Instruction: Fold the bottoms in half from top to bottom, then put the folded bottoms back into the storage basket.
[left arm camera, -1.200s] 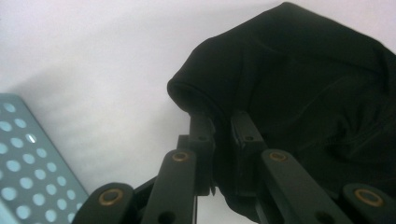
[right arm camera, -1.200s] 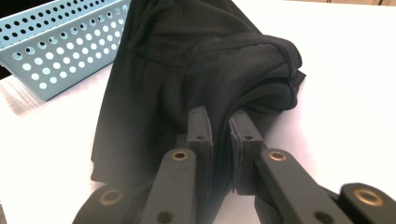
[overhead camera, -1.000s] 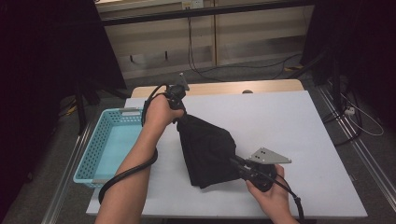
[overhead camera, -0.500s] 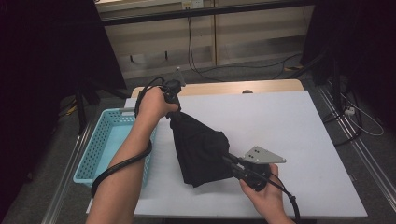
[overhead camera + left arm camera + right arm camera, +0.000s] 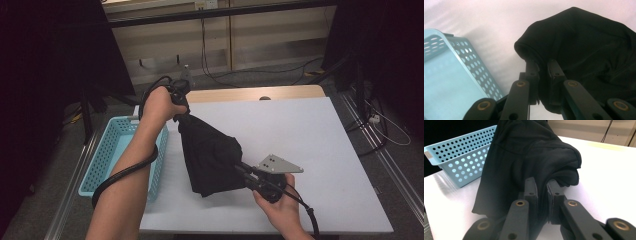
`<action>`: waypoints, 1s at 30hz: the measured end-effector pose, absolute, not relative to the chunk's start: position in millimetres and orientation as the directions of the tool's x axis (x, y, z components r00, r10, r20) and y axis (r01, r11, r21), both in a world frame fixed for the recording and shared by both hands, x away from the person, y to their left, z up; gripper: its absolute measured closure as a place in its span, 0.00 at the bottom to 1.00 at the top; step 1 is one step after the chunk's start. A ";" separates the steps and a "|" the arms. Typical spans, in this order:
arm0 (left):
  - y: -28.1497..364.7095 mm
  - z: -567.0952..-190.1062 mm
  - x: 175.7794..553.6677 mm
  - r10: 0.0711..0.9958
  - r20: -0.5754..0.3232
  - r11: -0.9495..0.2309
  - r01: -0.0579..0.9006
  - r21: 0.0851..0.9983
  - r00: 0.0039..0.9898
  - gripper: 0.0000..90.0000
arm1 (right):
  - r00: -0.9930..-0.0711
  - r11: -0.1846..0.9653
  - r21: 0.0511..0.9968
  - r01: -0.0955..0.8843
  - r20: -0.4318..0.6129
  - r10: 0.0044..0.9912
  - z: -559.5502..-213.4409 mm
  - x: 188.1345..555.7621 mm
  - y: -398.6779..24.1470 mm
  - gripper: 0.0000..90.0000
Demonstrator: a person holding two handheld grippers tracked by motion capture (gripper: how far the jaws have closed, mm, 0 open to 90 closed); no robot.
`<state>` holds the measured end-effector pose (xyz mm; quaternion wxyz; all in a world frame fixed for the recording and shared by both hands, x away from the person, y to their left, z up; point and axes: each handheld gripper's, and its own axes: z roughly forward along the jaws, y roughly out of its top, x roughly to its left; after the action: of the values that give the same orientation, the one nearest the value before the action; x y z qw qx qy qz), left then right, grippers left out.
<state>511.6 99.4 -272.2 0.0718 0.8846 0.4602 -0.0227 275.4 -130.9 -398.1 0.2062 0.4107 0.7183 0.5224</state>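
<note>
Left tongs [image 5: 181, 106]: I pinch the top edge of the black cloth [image 5: 210, 152].
Right tongs [image 5: 239, 166]: I pinch its lower corner.
Cloth: stretched above the white bench [image 5: 310, 145], beside the blue basket [image 5: 107, 155].

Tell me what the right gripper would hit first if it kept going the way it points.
The right gripper is already shut on the black cloth, so the cloth comes first. Beyond it lies the blue basket, probably next in line, though depth is hard to judge.

Showing plain black on the cloth [image 5: 210, 155], pale blue dotted with holes on the basket [image 5: 107, 160], white across the surface [image 5: 310, 135].
</note>
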 end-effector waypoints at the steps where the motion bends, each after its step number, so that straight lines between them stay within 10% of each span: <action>1: 99.4 -272.2 511.7 0.811 -0.109 -0.565 0.818 0.108 0.574 0.91 | -0.579 0.117 0.920 0.375 0.133 0.805 -398.2 275.4 -130.8 0.90; 30: 112.3 -249.6 514.5 0.818 -0.107 -0.551 0.823 0.140 0.565 0.91 | -0.598 0.116 0.933 0.339 0.118 0.793 -390.7 278.4 -114.5 0.90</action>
<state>514.5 112.3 -249.6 0.0872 0.8804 0.4659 -0.0148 278.4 -114.5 -390.7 0.2120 0.3949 0.7164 0.5346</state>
